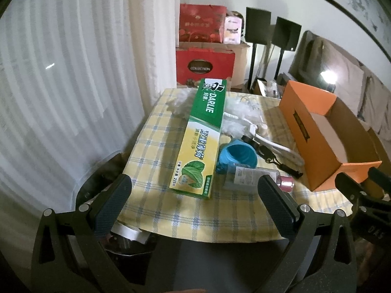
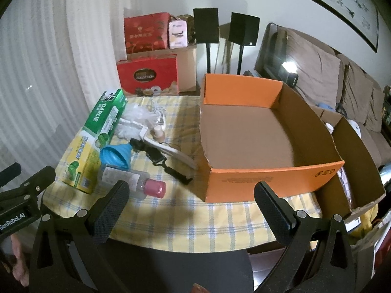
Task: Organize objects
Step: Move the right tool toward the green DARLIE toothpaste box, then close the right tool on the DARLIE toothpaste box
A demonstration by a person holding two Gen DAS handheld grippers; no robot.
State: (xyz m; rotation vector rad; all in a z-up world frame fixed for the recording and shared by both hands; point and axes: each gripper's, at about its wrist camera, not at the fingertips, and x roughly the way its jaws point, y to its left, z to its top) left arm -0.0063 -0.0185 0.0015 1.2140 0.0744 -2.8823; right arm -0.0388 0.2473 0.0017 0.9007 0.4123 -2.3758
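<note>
Black fingers of the left gripper (image 1: 194,204) fill the bottom of the left wrist view, spread wide with nothing between them, over the near edge of a table (image 1: 220,219) under a yellow checked cloth. Straight ahead between the jaws, just beyond the fingertips, lies a long green and yellow Darlie toothpaste box (image 1: 200,136), its length running away from the camera. Close by the right finger a clear bottle with a pink cap (image 1: 254,178) lies on its side, and just past it sits a blue funnel (image 1: 237,156). Farther off are a white fluffy duster (image 1: 234,119) and a black strap (image 1: 281,161). Well right of the jaws stands an open orange cardboard box (image 1: 325,134), with part of the right gripper (image 1: 366,190) at its near corner. From the right wrist view, the right gripper (image 2: 191,205) likewise stands wide and empty above the near table edge (image 2: 195,229). The orange cardboard box (image 2: 264,178) stands ahead, toward the right finger, its near wall just beyond that fingertip and its inside bare. The pink-capped bottle (image 2: 139,185) lies just beyond the left fingertip, with the blue funnel (image 2: 114,156), toothpaste box (image 2: 95,141), duster (image 2: 139,119) and black strap (image 2: 166,163) behind it. The left gripper (image 2: 22,190) shows at the far left edge.
</note>
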